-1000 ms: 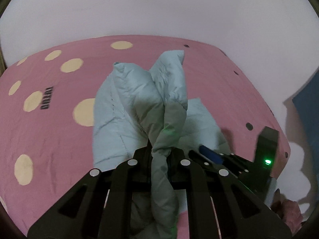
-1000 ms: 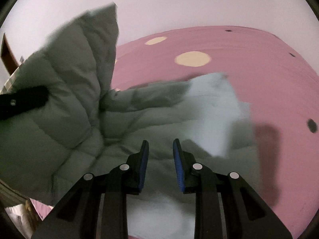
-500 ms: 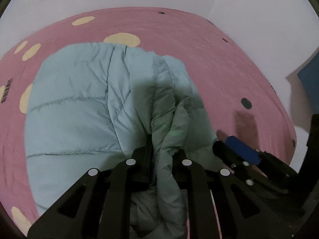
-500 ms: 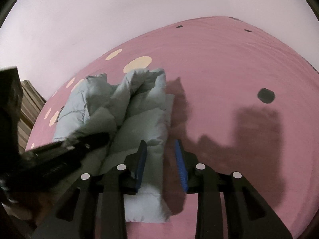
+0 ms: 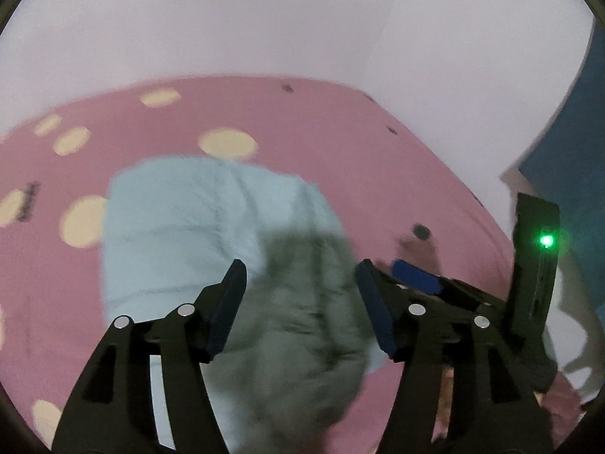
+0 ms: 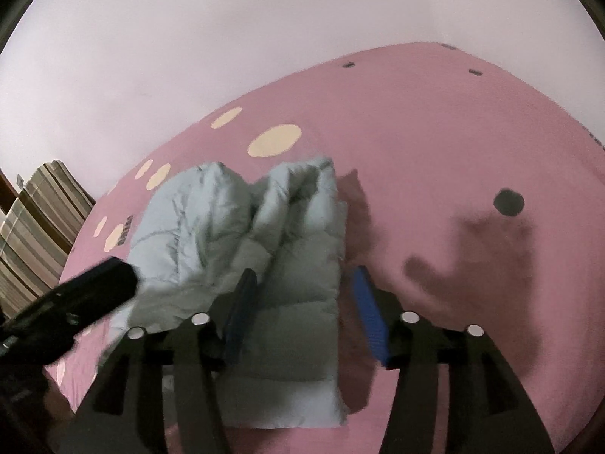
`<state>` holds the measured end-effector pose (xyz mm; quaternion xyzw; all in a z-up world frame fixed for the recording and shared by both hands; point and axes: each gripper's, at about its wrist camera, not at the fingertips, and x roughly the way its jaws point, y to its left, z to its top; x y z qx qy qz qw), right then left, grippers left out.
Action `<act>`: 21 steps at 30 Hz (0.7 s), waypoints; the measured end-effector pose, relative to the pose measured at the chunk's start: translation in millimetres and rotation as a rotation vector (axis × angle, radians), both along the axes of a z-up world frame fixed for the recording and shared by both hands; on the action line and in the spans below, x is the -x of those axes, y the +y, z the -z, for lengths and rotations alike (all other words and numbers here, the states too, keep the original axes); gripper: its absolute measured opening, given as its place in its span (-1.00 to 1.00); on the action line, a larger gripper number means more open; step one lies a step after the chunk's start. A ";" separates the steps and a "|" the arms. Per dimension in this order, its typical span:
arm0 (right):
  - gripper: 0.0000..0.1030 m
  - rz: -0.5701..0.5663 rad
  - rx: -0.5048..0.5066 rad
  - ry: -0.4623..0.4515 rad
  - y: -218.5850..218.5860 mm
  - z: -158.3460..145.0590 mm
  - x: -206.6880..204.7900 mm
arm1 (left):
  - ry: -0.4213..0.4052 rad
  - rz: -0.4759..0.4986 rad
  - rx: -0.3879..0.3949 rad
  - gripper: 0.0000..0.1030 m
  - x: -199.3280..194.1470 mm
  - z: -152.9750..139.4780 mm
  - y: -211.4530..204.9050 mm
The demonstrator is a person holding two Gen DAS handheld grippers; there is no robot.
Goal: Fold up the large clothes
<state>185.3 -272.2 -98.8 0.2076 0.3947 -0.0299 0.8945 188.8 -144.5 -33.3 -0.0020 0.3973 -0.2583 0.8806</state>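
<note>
A pale blue puffer jacket (image 5: pixel 170 227) lies bunched in folds on the pink spotted bed (image 5: pixel 340 132). My left gripper (image 5: pixel 302 287) hovers over its near end with jaws opening wide; a blurred, shadowed fold sits between them, and the pads do not press on it. In the right wrist view the jacket (image 6: pixel 234 234) is a thick bundle. My right gripper (image 6: pixel 304 295) is also opening, with the bundle's right edge between its fingers, untouched. The left gripper's dark finger (image 6: pixel 106 283) shows at the left.
The pink bed (image 6: pixel 453 132) stretches bare to the right of the jacket, up to white walls. A striped stack (image 6: pixel 34 223) stands beyond the bed's left side. A dark blue surface (image 5: pixel 574 151) is at the far right, behind the other gripper's body and green light (image 5: pixel 546 241).
The left jaws, shut on a twisted fold of the jacket, have spread and let it go. The jacket dropped onto the bed. The right jaws have widened too.
</note>
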 end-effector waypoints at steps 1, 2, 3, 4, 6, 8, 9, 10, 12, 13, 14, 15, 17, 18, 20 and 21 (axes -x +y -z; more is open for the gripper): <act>0.06 -0.006 0.005 -0.004 2.1 -2.7 -2.7 | -0.014 -0.017 -0.003 0.21 0.7 -1.9 8.2; 0.09 -0.014 0.004 -0.007 4.8 -5.0 -4.9 | -0.022 -0.042 -0.009 0.22 -2.0 -2.1 21.6; 0.14 -0.025 -0.006 -0.009 8.8 -7.2 -7.6 | -0.019 -0.069 -0.012 0.23 -6.1 -0.2 34.1; 0.17 -0.033 -0.018 -0.009 12.3 -8.1 -10.8 | -0.012 -0.090 -0.011 0.23 -10.4 1.3 41.9; 0.25 -0.050 -0.036 -0.004 20.2 -7.5 -17.9 | 0.021 -0.159 0.005 0.22 -19.7 11.4 71.0; 0.27 -0.066 -0.040 0.014 28.5 -3.3 -25.3 | 0.047 -0.211 0.018 0.22 -24.7 23.0 94.9; 0.27 -0.073 -0.045 0.029 32.2 0.5 -29.8 | 0.055 -0.224 0.019 0.22 -26.3 27.6 101.4; 0.27 -0.081 -0.056 0.044 34.7 4.8 -33.4 | 0.067 -0.244 0.019 0.22 -27.0 34.8 110.9; 0.27 -0.098 -0.097 0.075 38.3 13.7 -40.2 | 0.082 -0.259 0.019 0.23 -25.0 46.1 120.6; 0.27 -0.105 -0.116 0.088 40.1 17.9 -42.7 | 0.093 -0.266 0.018 0.23 -25.1 52.7 125.4; 0.27 -0.111 -0.126 0.097 42.4 20.9 -44.3 | 0.100 -0.268 0.018 0.23 -28.6 53.8 131.2; 0.20 -0.117 -0.128 0.105 45.2 23.7 -46.1 | 0.111 -0.269 0.021 0.22 -30.0 58.8 132.7; -0.35 -0.118 -0.112 0.110 50.1 25.6 -47.2 | 0.126 -0.267 0.028 0.23 -35.8 64.7 134.5; -0.58 -0.128 -0.108 0.113 52.4 25.7 -48.1 | 0.129 -0.264 0.033 0.22 -37.7 66.2 132.9; -0.75 -0.137 -0.088 0.100 55.4 21.1 -47.7 | 0.129 -0.252 0.041 0.22 -41.2 66.3 128.8; -0.78 -0.135 -0.077 0.091 55.1 18.4 -46.8 | 0.126 -0.246 0.042 0.22 -42.1 65.7 127.0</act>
